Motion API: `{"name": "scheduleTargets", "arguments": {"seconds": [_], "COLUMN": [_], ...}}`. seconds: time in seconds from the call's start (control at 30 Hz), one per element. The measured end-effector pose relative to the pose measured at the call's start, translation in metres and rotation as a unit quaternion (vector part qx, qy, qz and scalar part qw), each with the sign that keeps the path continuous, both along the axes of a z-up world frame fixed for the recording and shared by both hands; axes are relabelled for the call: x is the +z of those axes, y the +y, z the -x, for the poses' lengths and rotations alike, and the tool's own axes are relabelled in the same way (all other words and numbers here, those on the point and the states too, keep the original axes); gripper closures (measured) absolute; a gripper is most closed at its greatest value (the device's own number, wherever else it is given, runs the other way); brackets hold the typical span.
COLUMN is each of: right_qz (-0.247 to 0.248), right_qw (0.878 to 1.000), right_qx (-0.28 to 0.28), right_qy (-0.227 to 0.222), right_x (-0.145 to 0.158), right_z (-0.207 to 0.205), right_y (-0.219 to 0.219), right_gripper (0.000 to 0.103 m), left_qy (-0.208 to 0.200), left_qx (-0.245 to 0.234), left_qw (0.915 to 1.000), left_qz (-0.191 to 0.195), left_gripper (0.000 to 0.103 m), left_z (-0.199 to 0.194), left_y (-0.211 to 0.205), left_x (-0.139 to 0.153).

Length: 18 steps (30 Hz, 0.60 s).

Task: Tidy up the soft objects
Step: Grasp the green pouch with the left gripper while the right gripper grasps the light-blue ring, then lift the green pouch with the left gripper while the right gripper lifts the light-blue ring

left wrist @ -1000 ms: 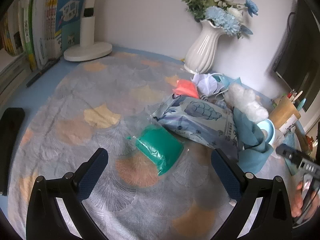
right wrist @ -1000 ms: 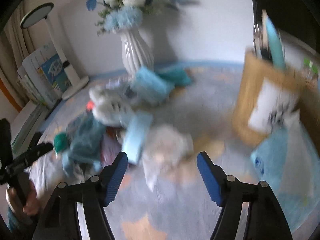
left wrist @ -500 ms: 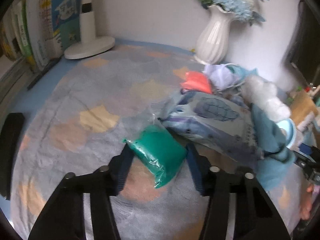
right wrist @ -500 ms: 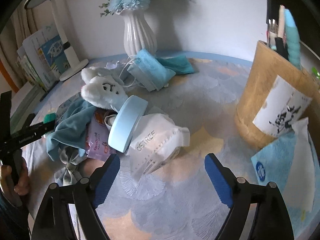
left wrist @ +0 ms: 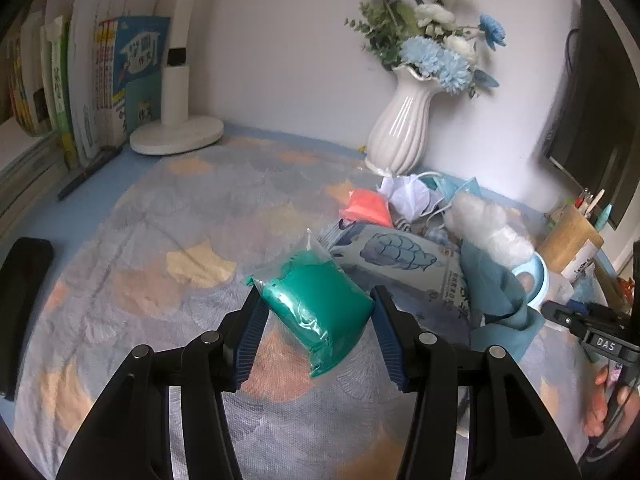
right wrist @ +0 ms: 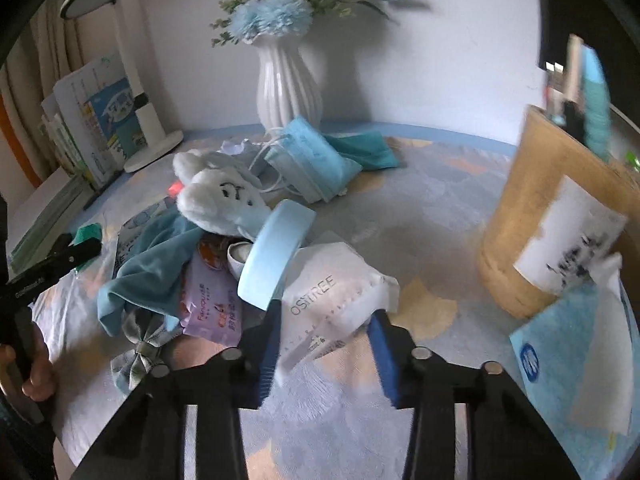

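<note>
Left hand-held gripper (left wrist: pixel 316 312) has clamped green pouch (left wrist: pixel 320 308).

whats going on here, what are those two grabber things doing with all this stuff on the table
A person is sorting a pile of soft items on a patterned tablecloth, with a handheld gripper in each hand. The left gripper is clamped on a green bagged bundle. The right gripper is closing around a white packaged mask. The plush toy, teal cloth, blue face masks and purple packet lie heaped between them.
</note>
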State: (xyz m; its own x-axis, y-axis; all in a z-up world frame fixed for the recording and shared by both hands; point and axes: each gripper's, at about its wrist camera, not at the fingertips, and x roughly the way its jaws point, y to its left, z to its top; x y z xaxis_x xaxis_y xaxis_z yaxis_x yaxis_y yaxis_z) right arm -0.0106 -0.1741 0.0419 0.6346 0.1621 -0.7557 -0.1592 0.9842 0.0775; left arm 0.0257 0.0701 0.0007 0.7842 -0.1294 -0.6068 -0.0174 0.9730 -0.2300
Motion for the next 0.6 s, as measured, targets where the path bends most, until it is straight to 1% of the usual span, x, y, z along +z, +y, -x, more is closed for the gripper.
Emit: {"name": "scheduleTargets", "arguments": {"seconds": [0.17,0.3,0.37,0.43,0.5,0.57,0.6], "right_qz": [-0.023,-0.023,-0.036,-0.049,-0.047,-0.041,-0.041], "right_qw": [0.999,0.999,0.998,0.998,0.998,0.998,0.998], "right_qx": [-0.027,-0.038,-0.042,-0.040,-0.040,-0.044,-0.043], "right_qy": [-0.002,-0.004,-0.006,-0.010,-0.007,0.001,0.013], "right_x": [0.009,0.019,0.026,0.032,0.035,0.033,0.028], "right_z": [0.030,0.056,0.065,0.069,0.071,0.073,0.075], "right_y": [-0.017,-0.022,-0.025,-0.026,-0.025,-0.024,-0.024], "right_gripper": [0.065,0.065,0.065,0.065,0.065,0.065,0.065], "left_qy": [0.001,0.002,0.005,0.007,0.007,0.007,0.006], "left_qx": [-0.002,-0.003,-0.003,-0.002,-0.001,-0.003,-0.003], "left_qw": [1.0000,1.0000,1.0000,1.0000,1.0000,1.0000,0.9999], "left_qz": [-0.004,-0.006,-0.004,-0.002,-0.004,-0.006,-0.008], "left_gripper": [0.054,0.053,0.053,0.053,0.053,0.053,0.053], "left_z": [0.000,0.001,0.001,0.001,0.001,0.002,0.002], "left_y": [-0.001,-0.001,0.000,0.001,0.000,-0.001,-0.002], "left_x": [0.001,0.001,0.001,0.001,0.001,0.001,0.002]}}
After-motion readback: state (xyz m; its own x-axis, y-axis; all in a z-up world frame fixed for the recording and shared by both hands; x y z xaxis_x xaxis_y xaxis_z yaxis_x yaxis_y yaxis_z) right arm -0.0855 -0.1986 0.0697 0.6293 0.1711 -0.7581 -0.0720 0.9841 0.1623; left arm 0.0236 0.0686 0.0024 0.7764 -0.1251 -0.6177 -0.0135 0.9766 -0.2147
